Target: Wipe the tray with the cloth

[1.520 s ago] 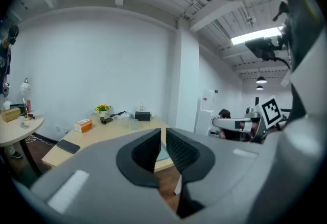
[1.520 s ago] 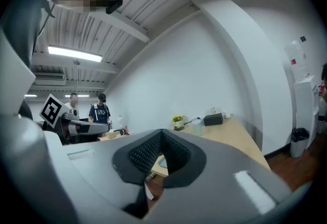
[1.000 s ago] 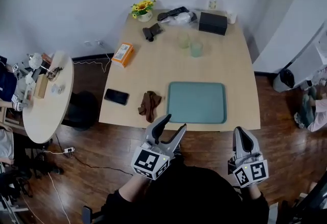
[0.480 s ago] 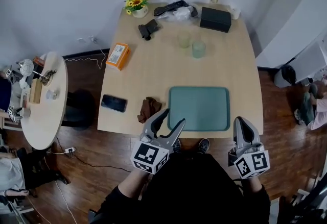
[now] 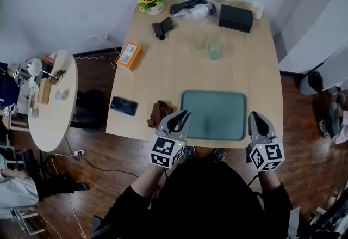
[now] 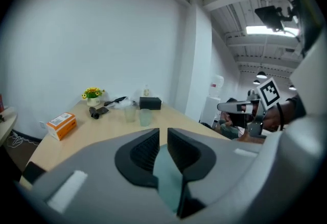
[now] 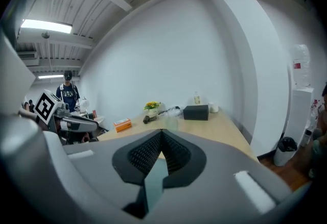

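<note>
Brown cloth [image 5: 159, 113] is lying bunched on the wooden table [image 5: 163, 72], just left of the teal tray [image 5: 215, 115] and close to the front edge. The left gripper [image 5: 181, 115] hangs between the two with its jaws closing on nothing, only a slit left. The right gripper [image 5: 255, 117] is clamped together, empty. My worry is that a nearly closed left gripper will just shove the cloth off the edge or toward the phone [image 5: 124, 105] instead of pinching it.

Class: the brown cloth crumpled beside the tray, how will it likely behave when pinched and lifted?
The cloth lies in soft, irregular folds, so it probably hangs limp. It sits low on the table, so likely thin and light. Pushed, it would probably bunch rather than slide.
</note>
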Available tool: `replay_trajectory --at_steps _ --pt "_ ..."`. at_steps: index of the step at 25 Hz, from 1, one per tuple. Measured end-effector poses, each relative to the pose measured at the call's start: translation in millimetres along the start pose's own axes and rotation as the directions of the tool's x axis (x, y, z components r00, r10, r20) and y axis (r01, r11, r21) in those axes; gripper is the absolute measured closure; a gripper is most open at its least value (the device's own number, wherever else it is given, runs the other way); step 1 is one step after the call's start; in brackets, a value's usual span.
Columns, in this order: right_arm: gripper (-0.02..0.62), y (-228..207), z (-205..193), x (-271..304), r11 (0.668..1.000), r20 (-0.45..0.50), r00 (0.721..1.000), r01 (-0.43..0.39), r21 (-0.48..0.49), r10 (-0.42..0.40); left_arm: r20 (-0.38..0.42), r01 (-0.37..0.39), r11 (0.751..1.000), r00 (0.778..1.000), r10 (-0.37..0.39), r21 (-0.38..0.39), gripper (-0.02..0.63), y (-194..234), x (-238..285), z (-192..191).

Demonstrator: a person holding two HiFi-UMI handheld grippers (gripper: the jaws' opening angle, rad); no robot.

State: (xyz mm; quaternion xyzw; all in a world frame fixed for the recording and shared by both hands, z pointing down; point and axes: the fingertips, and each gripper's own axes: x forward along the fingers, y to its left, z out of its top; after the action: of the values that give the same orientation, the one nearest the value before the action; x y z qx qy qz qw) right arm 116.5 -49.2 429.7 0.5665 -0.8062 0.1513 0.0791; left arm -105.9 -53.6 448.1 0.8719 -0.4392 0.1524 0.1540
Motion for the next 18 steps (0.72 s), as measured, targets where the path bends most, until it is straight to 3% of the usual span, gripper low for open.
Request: replay_trajectory --at_steps 4,7,9,10,12,15,18 --pt "0.594 -40 -82 33 0.997 -0.188 0.98 0.072 0.018 -0.067 -0.115 -0.033 0.998 0.993 0.027 -0.047 0.601 15 35 -46" --pt "0.594 -71 -149 46 0.987 -0.353 0.927 0.153 0.048 -0.126 -0.212 -0.039 0.996 0.977 0.022 -0.077 0.6 21 57 -80" --pt "0.538 -88 -180 47 0.979 -0.424 0.889 0.202 0.031 -0.17 -0.259 -0.054 0.994 0.965 0.028 -0.093 0.599 26 65 -99" --pt "0.496 -94 -192 46 0.976 -0.451 0.873 0.218 0.024 -0.184 -0.284 -0.059 0.993 0.958 0.029 -0.099 0.578 29 67 -107" --pt "0.447 -101 -208 43 0.974 -0.49 0.85 0.227 0.015 -0.191 -0.329 -0.082 0.993 0.943 0.051 -0.083 0.442 38 66 -120" --pt "0.443 -99 -223 42 0.978 -0.534 0.829 0.208 0.019 -0.166 -0.372 -0.151 0.988 0.917 0.147 0.018 0.357 70 56 -132" --pt "0.443 -94 -234 42 0.98 -0.561 0.815 0.195 0.031 -0.144 -0.429 -0.235 0.968 0.868 0.25 0.09 0.277 115 38 -152"
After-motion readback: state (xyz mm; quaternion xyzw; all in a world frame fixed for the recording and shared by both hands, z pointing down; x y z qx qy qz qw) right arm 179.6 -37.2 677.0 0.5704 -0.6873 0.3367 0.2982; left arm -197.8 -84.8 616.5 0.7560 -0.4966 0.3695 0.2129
